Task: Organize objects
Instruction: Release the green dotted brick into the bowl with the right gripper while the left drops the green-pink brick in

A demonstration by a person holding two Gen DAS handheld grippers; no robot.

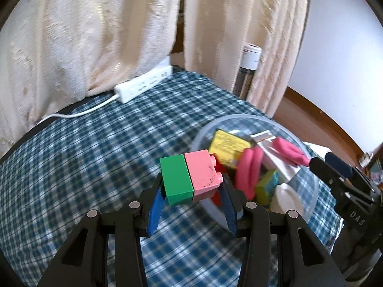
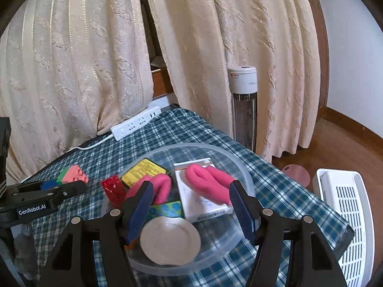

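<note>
While clamping joined bricks (image 1: pixel 190 177), left tool (image 1: pixel 191 191) angled downward beside bowl (image 1: pixel 311 191).

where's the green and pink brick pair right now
The green and pink brick pair is held between the left gripper fingers, above the checked cloth, just left of the clear bowl.

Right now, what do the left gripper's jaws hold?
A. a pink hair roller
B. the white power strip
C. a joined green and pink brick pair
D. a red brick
C: the left gripper is shut on the green and pink brick pair, held beside the clear bowl, not in it.
</note>
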